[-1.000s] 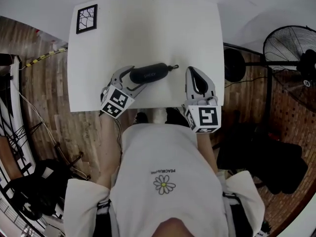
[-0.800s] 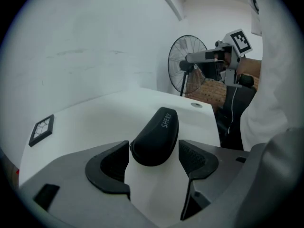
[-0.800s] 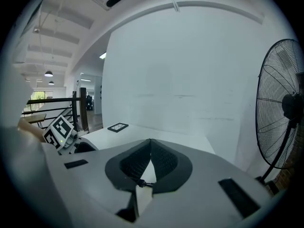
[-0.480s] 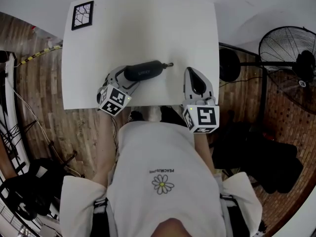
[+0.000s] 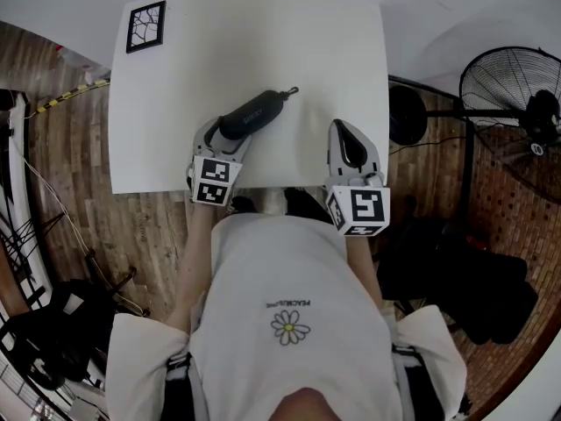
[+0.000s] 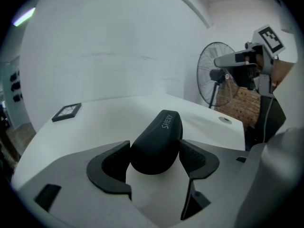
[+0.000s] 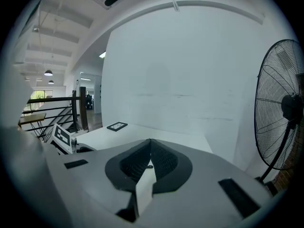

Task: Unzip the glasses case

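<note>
Wooden plank floor surrounds the workspace on the left and right of the head view. White rectangular table fills the upper centre, its top matte and pale. Person in a white T-shirt with a daisy print stands at the near edge with both forearms extended over it. Black round standing fan with a wire guard is on the floor to the right of the table, well apart from it; it also shows in the left gripper view and the right gripper view. Left gripper, grey with black pads, is over the near-left part of the table; its jaws pinch the near end of the black oblong glasses case, one pad against each side. Case lies diagonally, its far end aimed away and to the right; cannot tell whether that end rests on the table. Right gripper is at the near-right part of the table, beside the case but clear of it; its jaws are pressed together with nothing between them. Black-framed square marker card lies flat at the far-left corner. Small dark zip pull sticks out from the case's far end.
</note>
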The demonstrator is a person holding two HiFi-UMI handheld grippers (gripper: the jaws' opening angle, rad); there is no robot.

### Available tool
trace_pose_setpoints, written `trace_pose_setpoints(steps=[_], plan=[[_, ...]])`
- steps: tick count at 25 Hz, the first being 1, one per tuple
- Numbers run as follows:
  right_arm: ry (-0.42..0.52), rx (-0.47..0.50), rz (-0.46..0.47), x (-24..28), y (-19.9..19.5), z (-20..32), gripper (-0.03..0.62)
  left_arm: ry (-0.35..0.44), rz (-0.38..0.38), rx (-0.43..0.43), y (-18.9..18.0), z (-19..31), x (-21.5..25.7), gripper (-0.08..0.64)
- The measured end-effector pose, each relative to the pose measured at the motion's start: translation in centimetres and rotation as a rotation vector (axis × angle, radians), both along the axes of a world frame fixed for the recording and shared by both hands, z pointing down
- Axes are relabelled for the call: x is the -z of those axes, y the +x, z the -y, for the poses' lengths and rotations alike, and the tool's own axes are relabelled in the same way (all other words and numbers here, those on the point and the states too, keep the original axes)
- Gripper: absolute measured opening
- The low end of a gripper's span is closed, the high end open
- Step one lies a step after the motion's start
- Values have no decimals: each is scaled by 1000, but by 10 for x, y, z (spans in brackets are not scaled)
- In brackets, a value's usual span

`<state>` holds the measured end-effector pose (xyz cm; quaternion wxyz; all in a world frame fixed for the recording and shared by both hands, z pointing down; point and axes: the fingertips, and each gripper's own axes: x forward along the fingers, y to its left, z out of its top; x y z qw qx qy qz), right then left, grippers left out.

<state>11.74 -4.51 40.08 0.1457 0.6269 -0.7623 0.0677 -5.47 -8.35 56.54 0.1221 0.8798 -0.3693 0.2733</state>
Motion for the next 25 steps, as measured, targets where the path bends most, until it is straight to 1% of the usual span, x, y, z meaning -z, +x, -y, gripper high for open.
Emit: trace_pose_setpoints(steps=[3, 5, 7, 11, 13, 16, 18, 22, 25], plan=[[-4, 8, 7, -2, -3, 1, 8, -17, 11, 136, 2, 3, -1, 325], [-9, 19, 15, -4, -7, 1, 8, -34, 28, 168, 3, 3, -3, 325], [-12, 32, 20, -5, -12, 2, 8, -50, 25, 158, 5, 4, -3, 325], [-8, 50, 25, -5, -19, 6, 8, -123, -50, 130, -1, 7, 2, 347], [-10, 55, 26, -7, -19, 7, 8, -139, -47, 120, -8, 8, 2, 351], [-19, 50, 28, -10, -18, 8, 8, -128, -38, 102, -13, 6, 3, 353], [-22, 49, 29, -10, -19, 9, 8, -136, -39, 98, -14, 2, 1, 353], [-26, 56, 26, -12, -22, 7, 8, -174, 0, 71, -11, -11, -12, 351], [-37, 55, 27, -16, -22, 6, 6, -214, -19, 44, 0, -26, -16, 351]])
